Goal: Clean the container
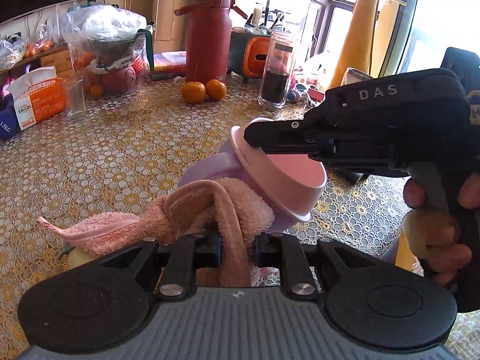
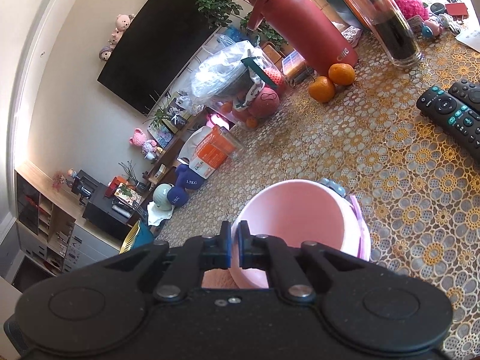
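A pink cup (image 1: 282, 177) with a lilac body and handle is held tilted above the table, its mouth turned to the right. My right gripper (image 1: 255, 144) is shut on the cup's rim; in the right wrist view the right gripper (image 2: 235, 240) pinches the near rim of the cup (image 2: 294, 210), whose pink inside looks bare. My left gripper (image 1: 238, 244) is shut on a pink towel (image 1: 192, 210), which is bunched against the cup's lilac side, below the handle. A hand (image 1: 435, 228) holds the right gripper's grip.
On the patterned tablecloth (image 1: 120, 150) stand a tall red flask (image 1: 208, 33), two oranges (image 1: 204, 90), a glass jar (image 1: 277, 69) with dark contents, a small empty glass (image 1: 75, 96), a bag of fruit (image 1: 111, 54) and a tissue pack (image 1: 36, 96). Two remotes (image 2: 453, 114) lie to the right.
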The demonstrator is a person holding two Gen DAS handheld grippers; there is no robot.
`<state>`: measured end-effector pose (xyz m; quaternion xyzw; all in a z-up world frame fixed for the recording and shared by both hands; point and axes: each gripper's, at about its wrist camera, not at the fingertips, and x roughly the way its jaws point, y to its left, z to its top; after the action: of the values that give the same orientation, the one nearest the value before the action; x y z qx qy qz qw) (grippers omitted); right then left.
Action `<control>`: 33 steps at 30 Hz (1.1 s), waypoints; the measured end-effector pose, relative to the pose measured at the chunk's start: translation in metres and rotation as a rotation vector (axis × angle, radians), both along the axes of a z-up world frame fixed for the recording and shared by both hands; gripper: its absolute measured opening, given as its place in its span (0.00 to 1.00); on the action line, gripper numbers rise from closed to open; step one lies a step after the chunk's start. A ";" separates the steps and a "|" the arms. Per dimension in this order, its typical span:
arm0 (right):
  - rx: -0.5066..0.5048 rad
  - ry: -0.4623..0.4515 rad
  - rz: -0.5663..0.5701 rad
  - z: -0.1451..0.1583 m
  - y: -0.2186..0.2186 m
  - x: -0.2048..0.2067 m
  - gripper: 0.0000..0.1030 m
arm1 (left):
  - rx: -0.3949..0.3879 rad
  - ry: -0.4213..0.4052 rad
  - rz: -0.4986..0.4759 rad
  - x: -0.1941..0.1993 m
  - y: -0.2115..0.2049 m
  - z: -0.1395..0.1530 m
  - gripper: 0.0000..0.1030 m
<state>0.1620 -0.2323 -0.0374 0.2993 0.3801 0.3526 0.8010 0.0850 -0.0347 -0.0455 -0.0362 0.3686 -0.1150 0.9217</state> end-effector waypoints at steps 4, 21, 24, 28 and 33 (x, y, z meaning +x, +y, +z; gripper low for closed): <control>0.005 0.004 -0.001 -0.001 0.000 0.002 0.04 | 0.019 0.049 -0.009 0.010 0.000 -0.020 0.17; -0.073 -0.040 0.040 0.013 -0.001 -0.008 0.38 | 0.018 0.069 -0.038 -0.015 0.024 -0.014 0.42; -0.139 -0.094 0.071 0.021 0.003 -0.013 0.42 | 0.021 0.038 -0.026 -0.029 0.028 -0.008 0.55; -0.248 -0.181 0.161 0.031 0.014 -0.017 0.44 | 0.049 -0.010 -0.029 -0.036 0.021 0.000 0.58; -0.406 -0.265 0.337 0.044 0.037 -0.016 0.45 | 0.066 -0.044 -0.014 -0.024 0.012 0.000 0.64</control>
<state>0.1463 -0.1949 0.0062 0.0168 0.3792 0.4335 0.8173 0.0613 -0.0228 -0.0456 -0.0007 0.3518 -0.1098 0.9296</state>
